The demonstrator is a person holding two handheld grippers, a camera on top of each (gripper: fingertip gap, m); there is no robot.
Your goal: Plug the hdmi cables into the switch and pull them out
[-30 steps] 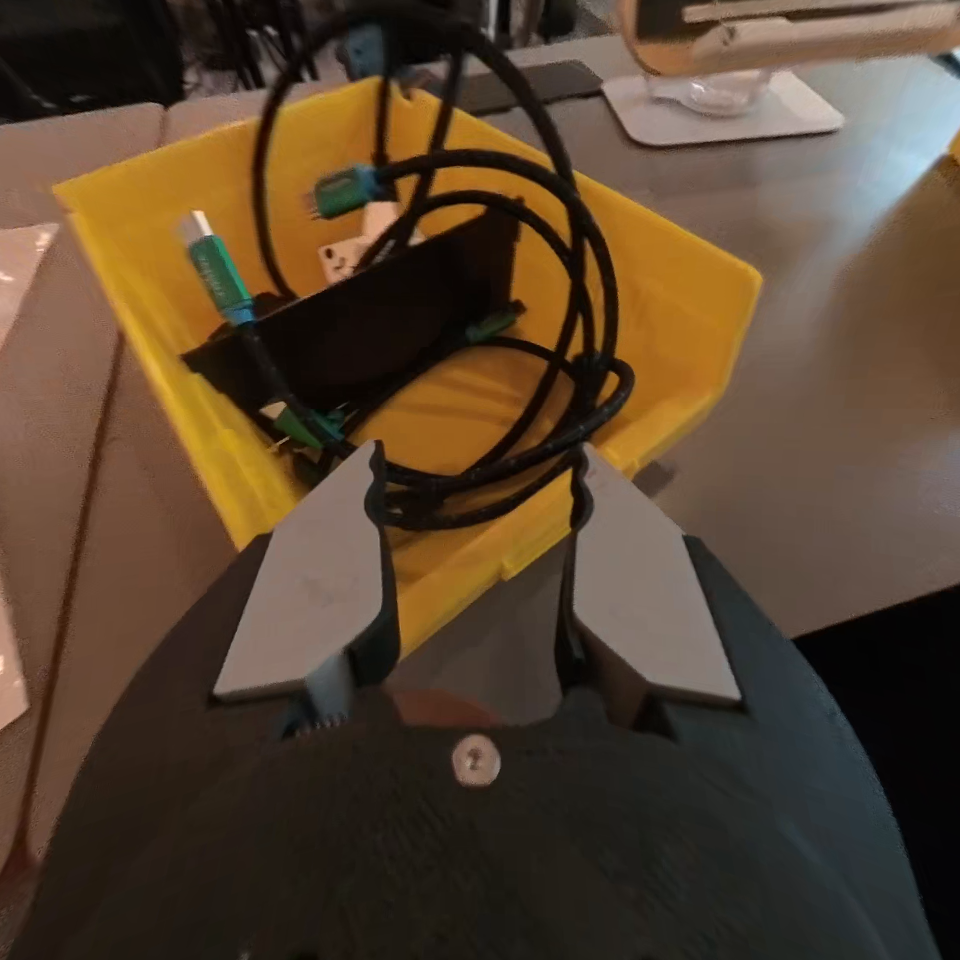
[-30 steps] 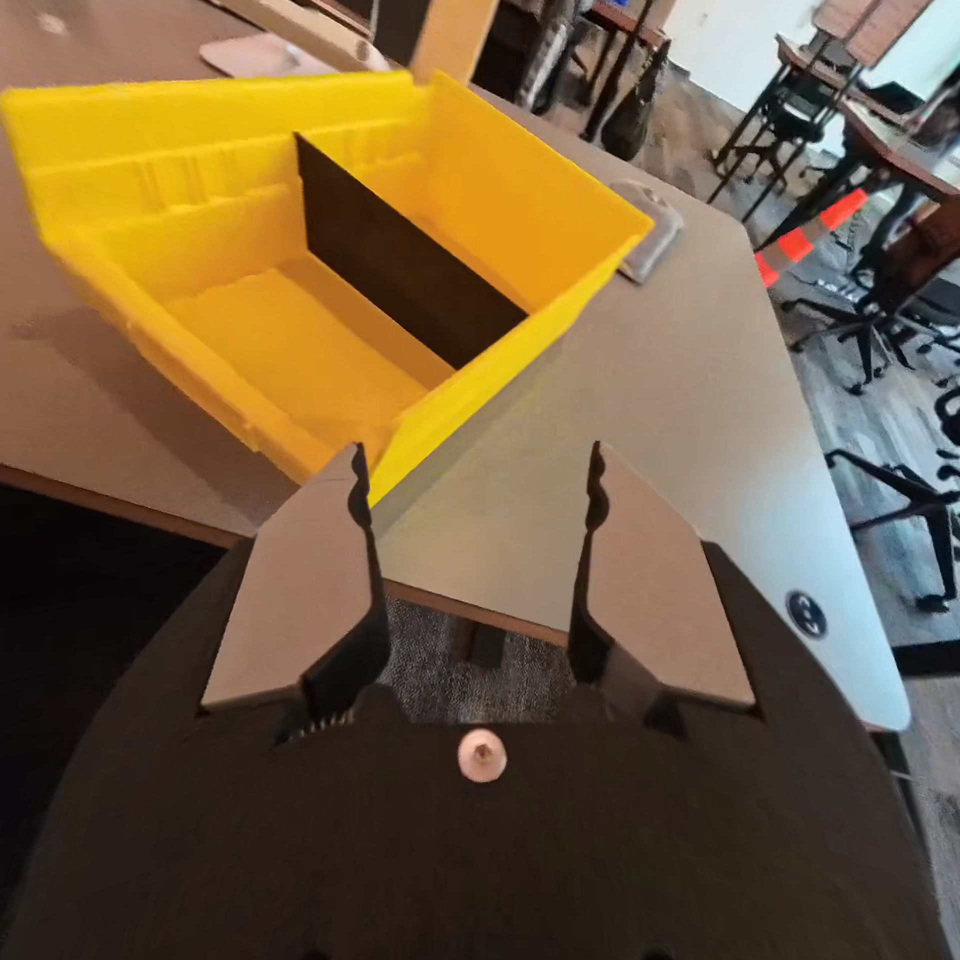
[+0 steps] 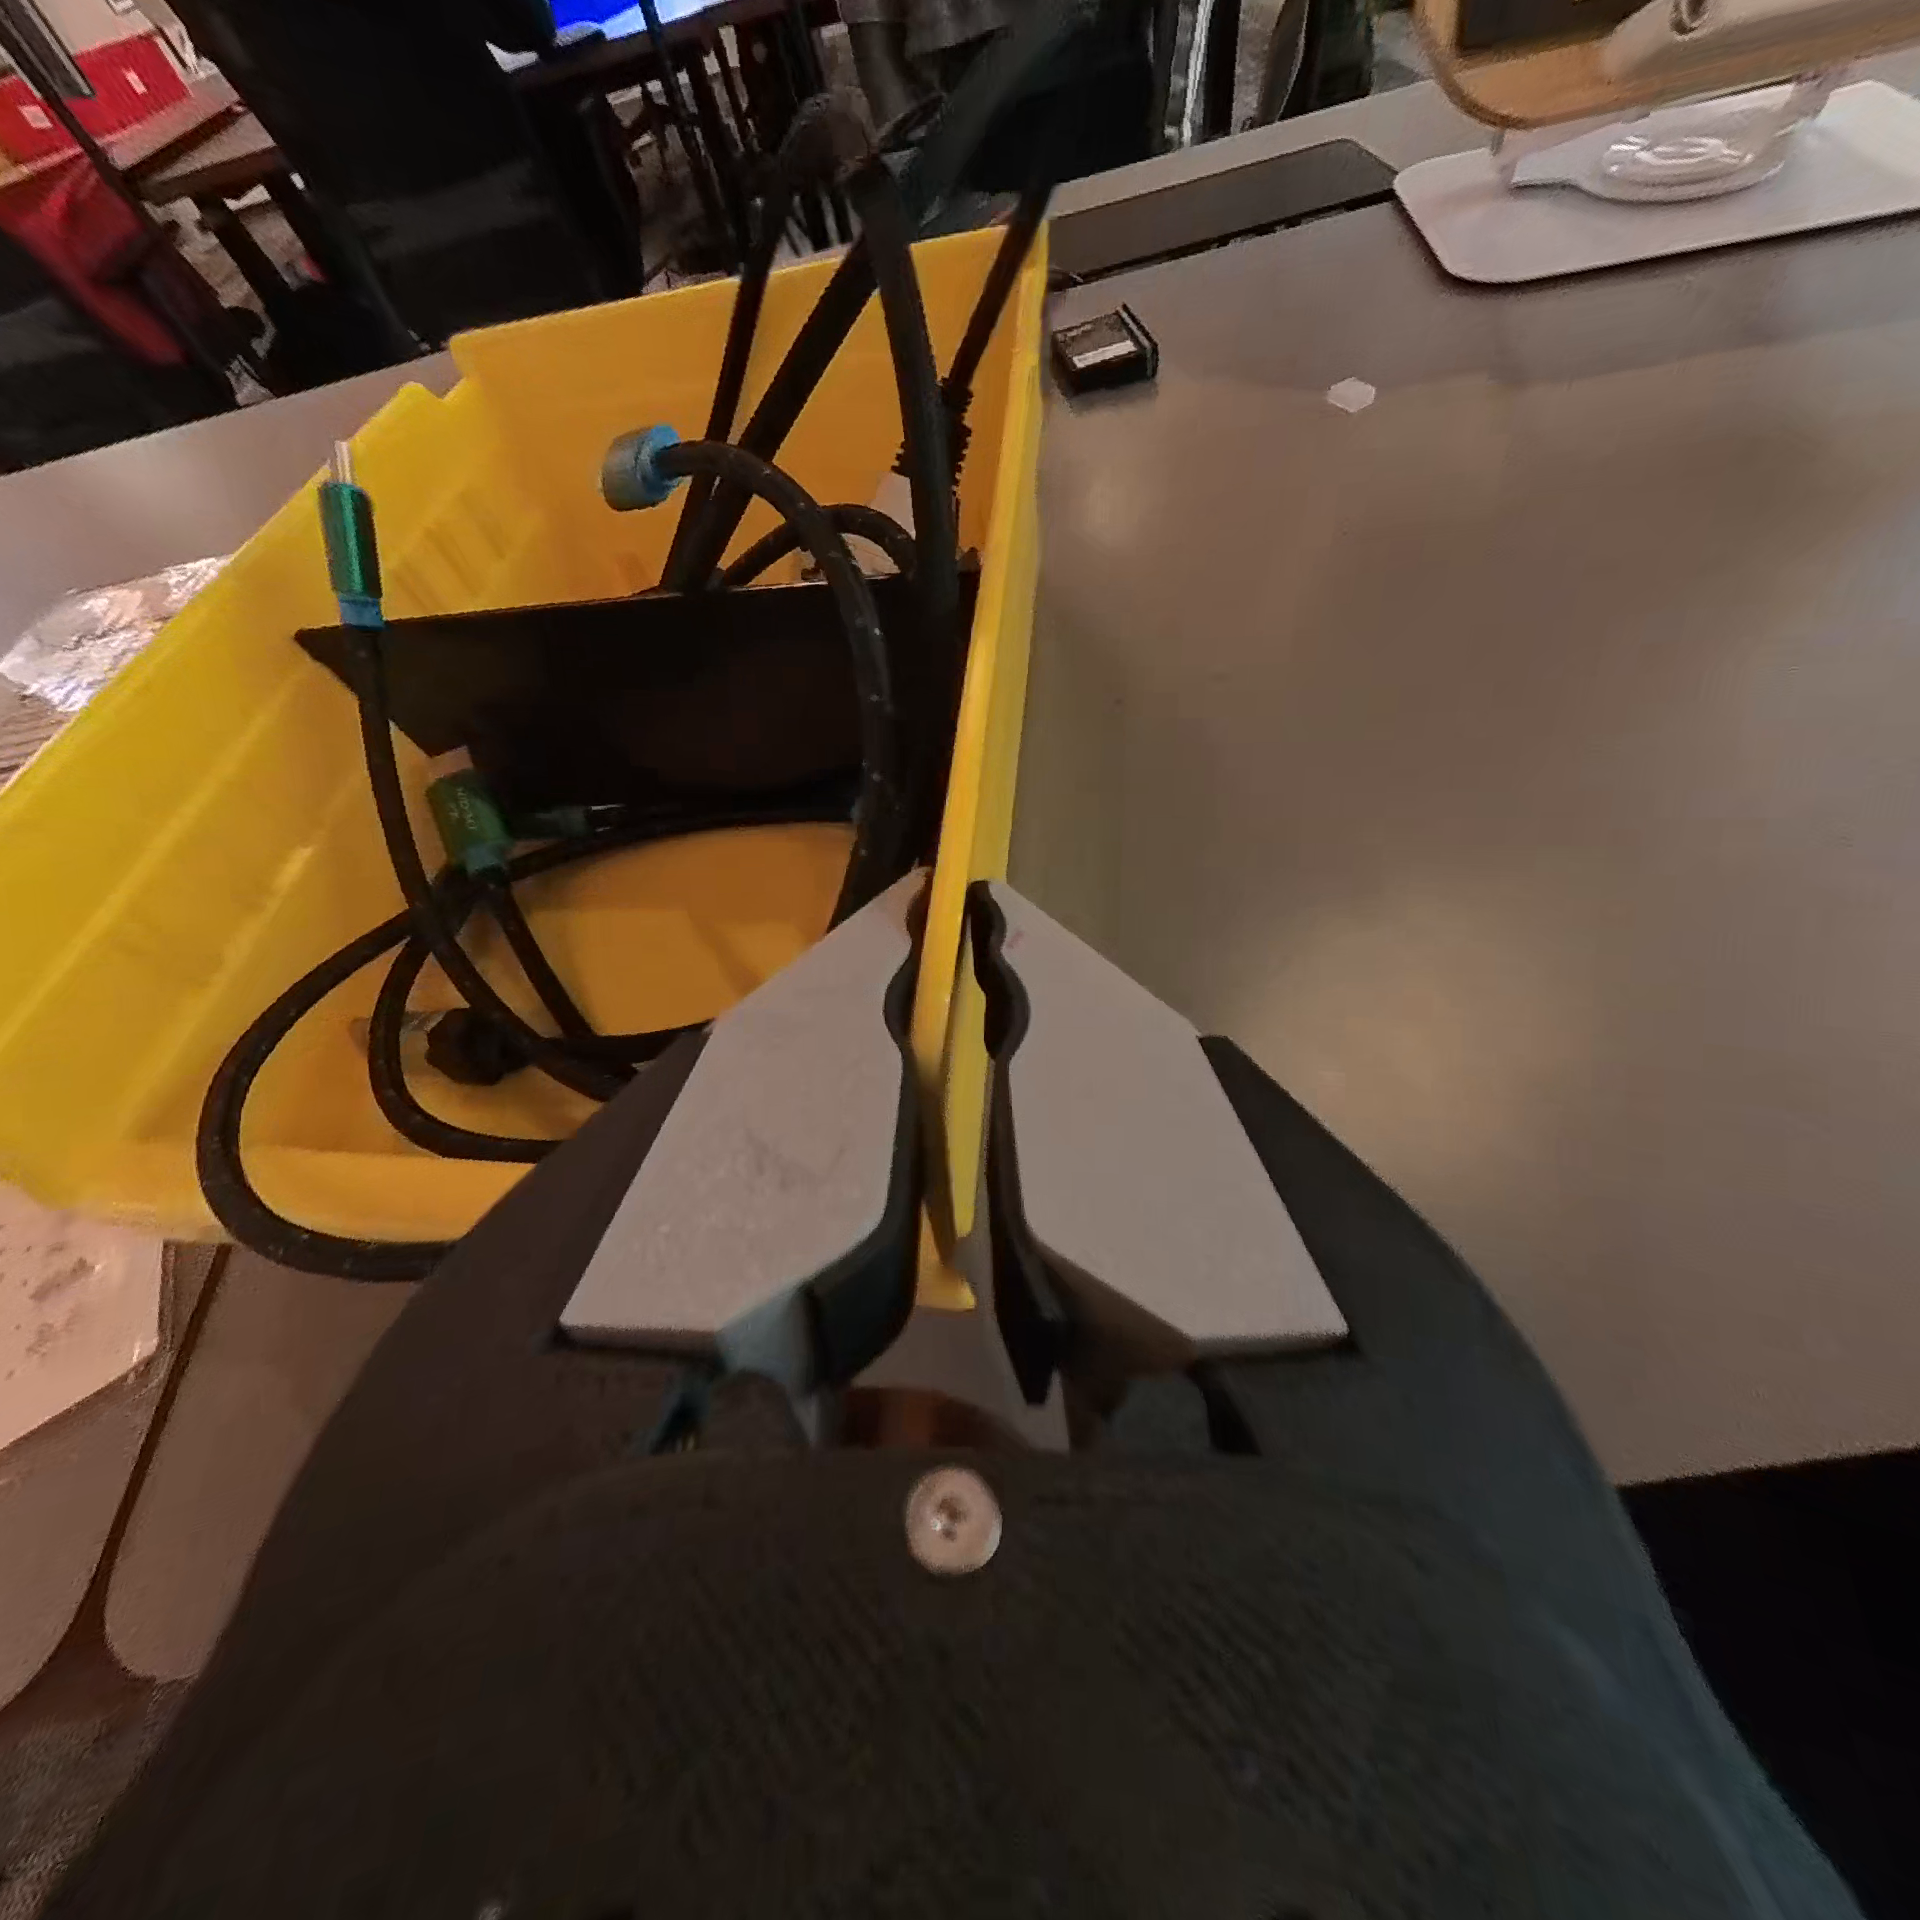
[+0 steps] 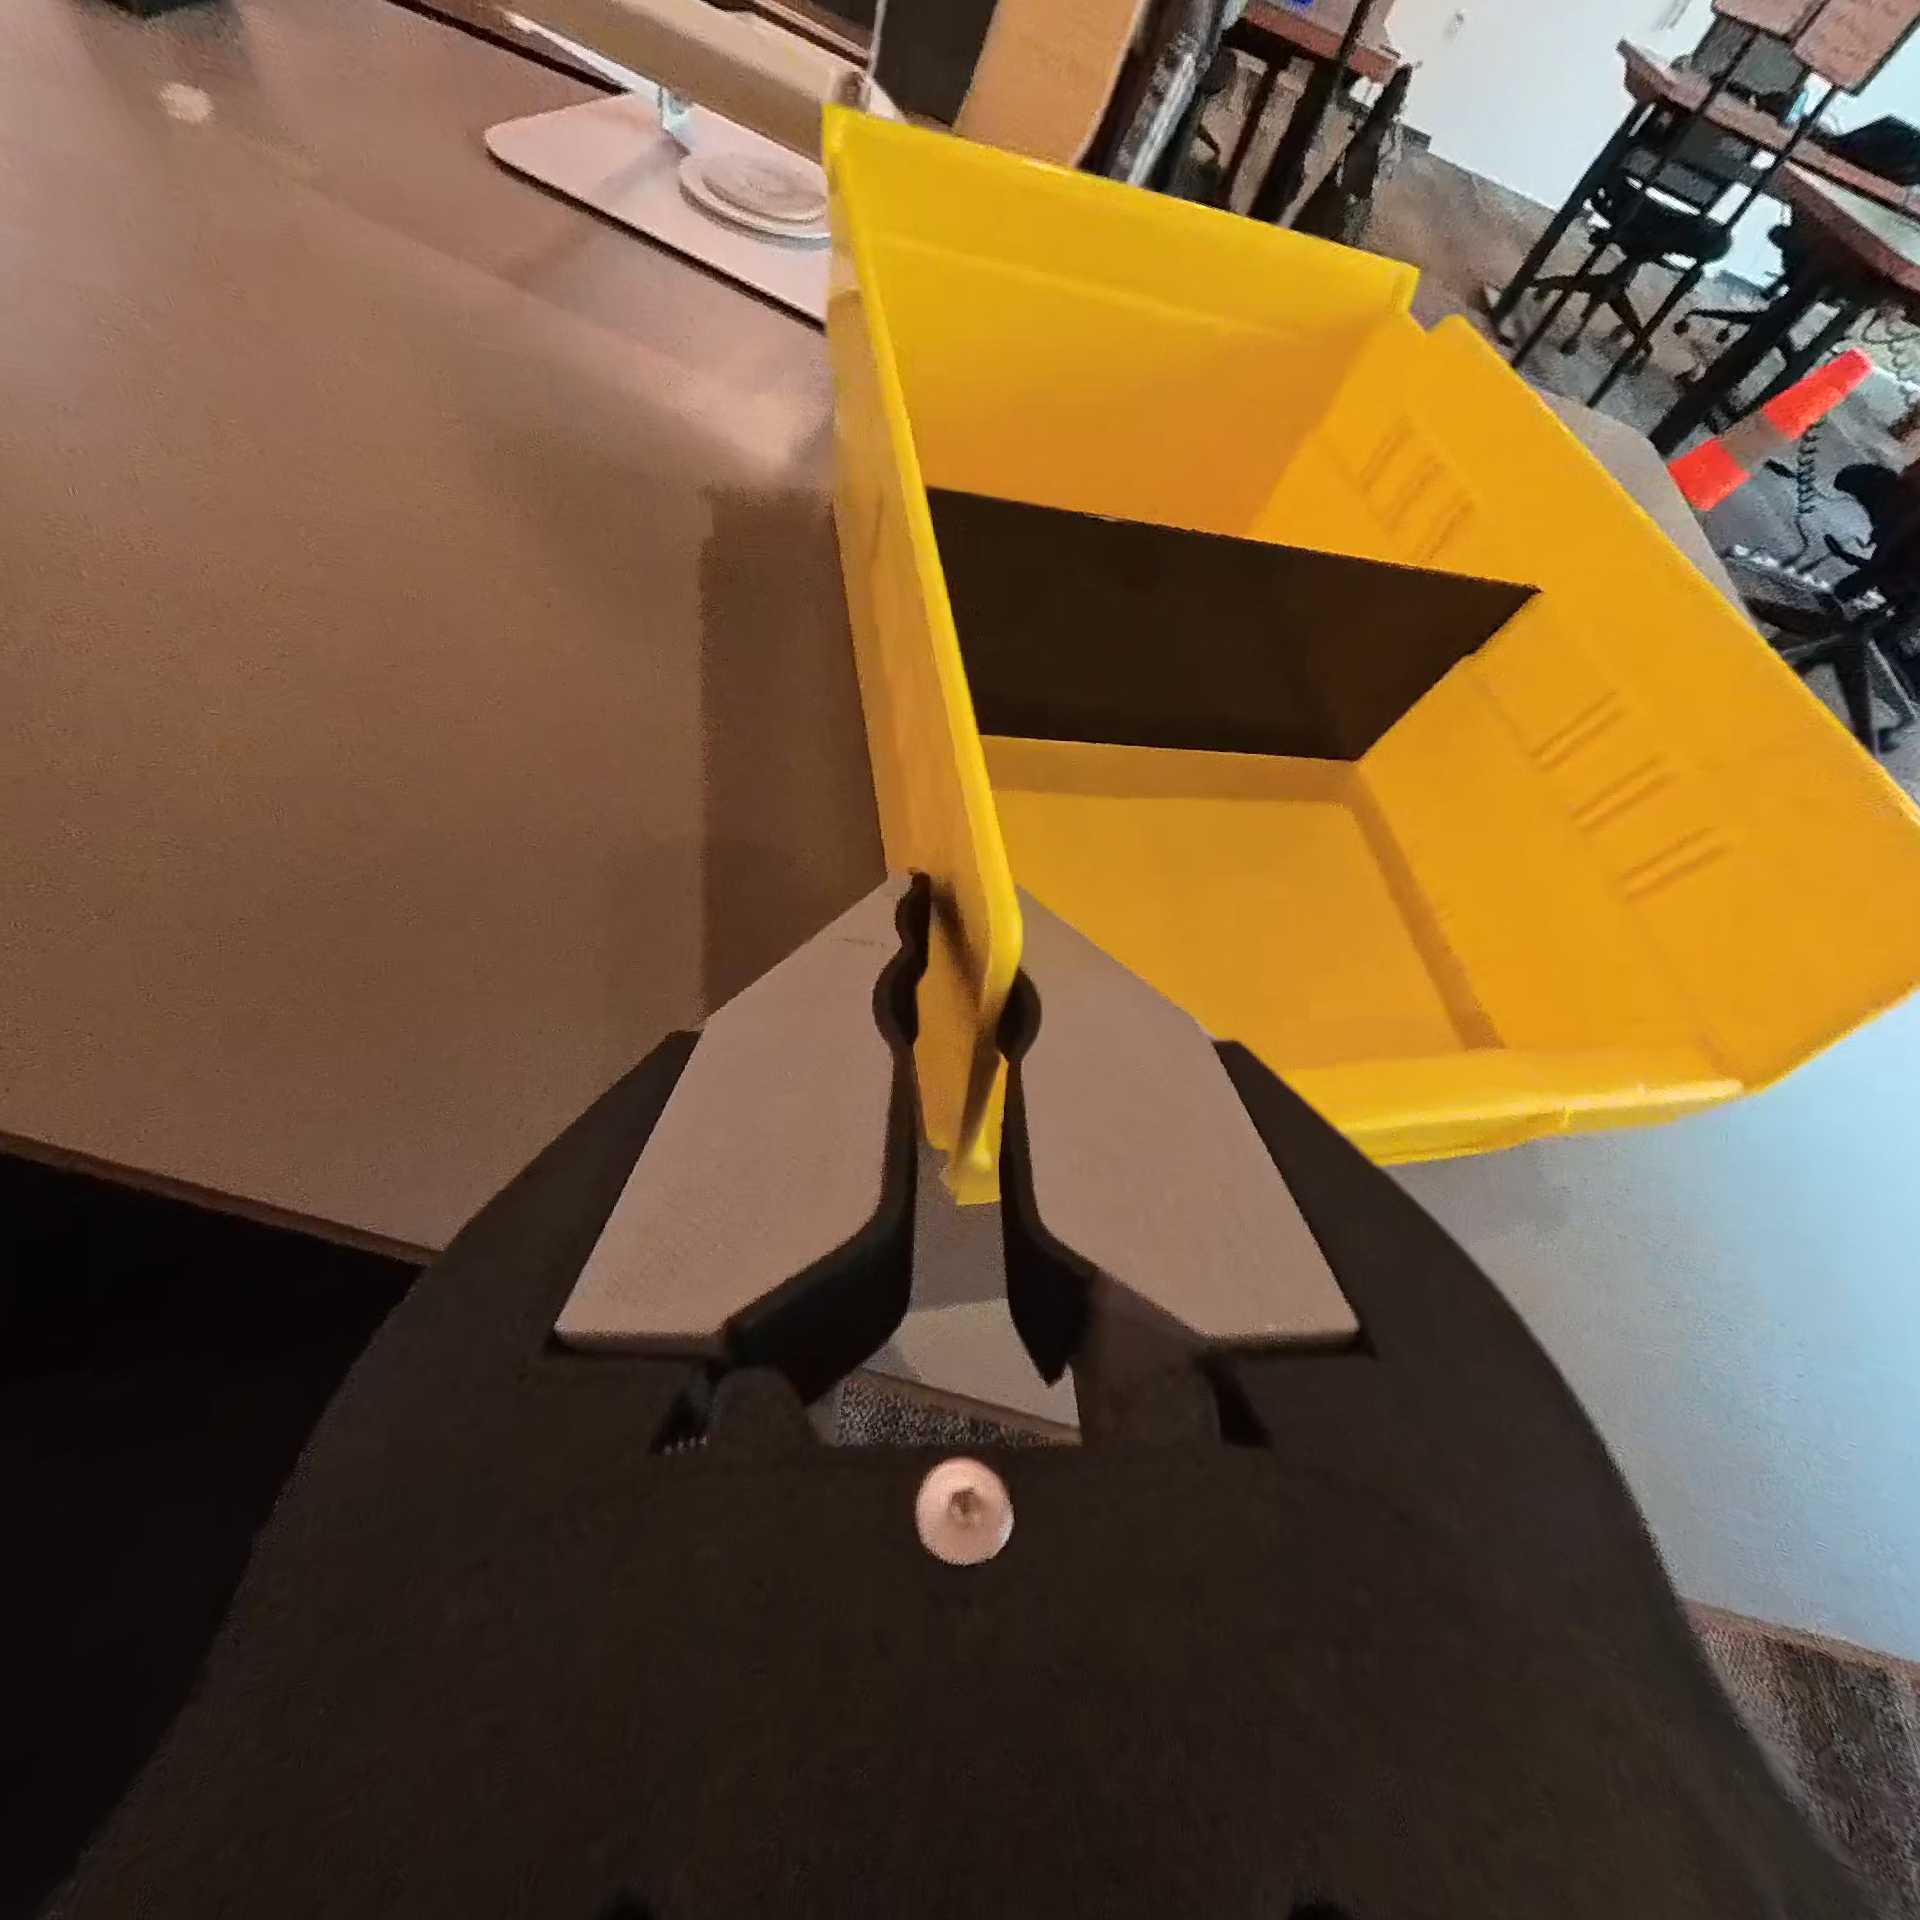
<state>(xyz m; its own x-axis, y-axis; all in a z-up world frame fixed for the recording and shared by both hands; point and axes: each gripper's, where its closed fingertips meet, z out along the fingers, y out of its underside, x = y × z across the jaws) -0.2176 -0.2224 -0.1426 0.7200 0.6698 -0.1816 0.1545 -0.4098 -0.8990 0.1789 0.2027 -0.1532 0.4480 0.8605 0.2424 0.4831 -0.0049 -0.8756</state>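
Note:
In the left wrist view, a yellow bin [image 3: 156,831] with a black divider [image 3: 644,675] holds several black braided HDMI cables [image 3: 883,675] with green plugs [image 3: 348,556]. My left gripper [image 3: 948,904] is shut on this bin's right side wall, near its front corner. I cannot make out the switch among the cables. In the right wrist view, a second yellow bin [image 4: 1143,343] with a black divider [image 4: 1195,634] is empty. My right gripper [image 4: 961,914] is shut on its left side wall, near the front corner.
A small black box [image 3: 1107,343] lies on the grey table right of the cable bin. A white stand base [image 3: 1621,197] is at the far right. Crinkled plastic [image 3: 94,634] and white paper [image 3: 62,1330] lie left. Chairs and an orange cone [image 4: 1766,426] stand beyond the table.
Both grippers were open in front of their bins. Each has moved forward over a side wall and shut on it.

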